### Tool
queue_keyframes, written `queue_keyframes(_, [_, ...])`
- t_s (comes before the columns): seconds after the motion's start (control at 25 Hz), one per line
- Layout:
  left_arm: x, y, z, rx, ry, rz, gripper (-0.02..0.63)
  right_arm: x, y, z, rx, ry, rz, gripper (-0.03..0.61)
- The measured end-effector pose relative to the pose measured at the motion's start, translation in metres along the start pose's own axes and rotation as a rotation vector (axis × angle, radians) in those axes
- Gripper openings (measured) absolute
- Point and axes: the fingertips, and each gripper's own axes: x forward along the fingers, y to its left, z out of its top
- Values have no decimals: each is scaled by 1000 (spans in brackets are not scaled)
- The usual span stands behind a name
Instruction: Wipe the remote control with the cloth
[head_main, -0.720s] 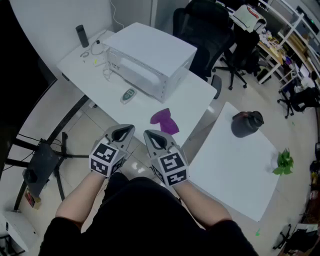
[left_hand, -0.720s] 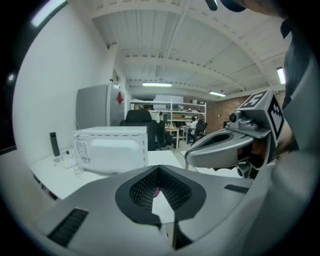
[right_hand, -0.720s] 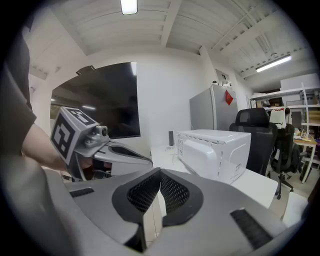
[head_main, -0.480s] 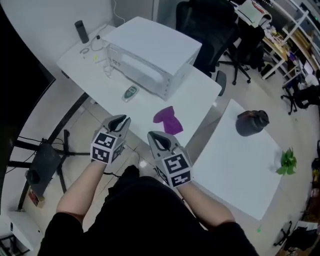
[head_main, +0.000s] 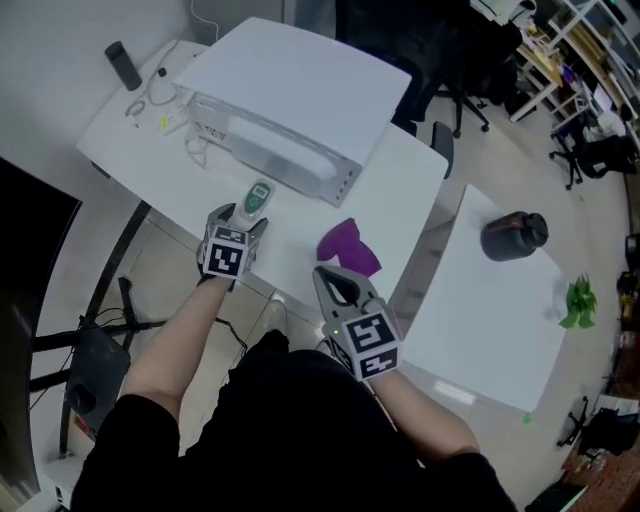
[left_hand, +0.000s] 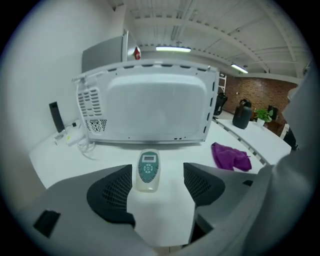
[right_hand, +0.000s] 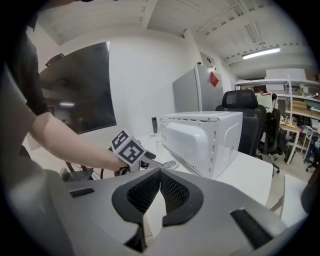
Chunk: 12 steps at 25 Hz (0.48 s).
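Observation:
The remote control (head_main: 257, 197), pale with a green face, lies on the white table (head_main: 400, 190) in front of the microwave. My left gripper (head_main: 242, 214) is open at its near end. In the left gripper view the remote control (left_hand: 148, 171) has that end between the jaw tips, closer to the left pad, with a gap on both sides. The purple cloth (head_main: 348, 247) lies crumpled to the right of the remote control, and it shows as the cloth (left_hand: 230, 156) in the left gripper view. My right gripper (head_main: 335, 284) is shut and holds nothing, just short of the cloth at the table's front edge.
A white microwave (head_main: 285, 100) fills the table's back. Cables (head_main: 160, 100) and a black cylinder (head_main: 122, 65) lie at its far left. A second white table (head_main: 490, 320) at the right carries a black pot (head_main: 513, 237) and a small plant (head_main: 577, 300). Office chairs stand beyond.
My left gripper has moved forward over the table edge to the remote's near end. The right gripper has stayed near the front edge. The head view has shifted towards the table.

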Motion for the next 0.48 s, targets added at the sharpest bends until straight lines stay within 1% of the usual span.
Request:
queue_keyframes(0.12, [32,13,-7,-9,44,-25,321,15,-9,-4,28,16,-36,15])
queue_keyframes(0.24, [54,15,-11,-23,72,-53,321,24,-13,-8,56,31,-59,15])
queue_keyframes(0.36, [69,19,-13,-28,85,-52,321,31,-17,-9,77,35,-76,15])
queue_keyframes(0.48, [77,24,-16,-50,93,-49,321,35,-22,-10,89,34,-86,15])
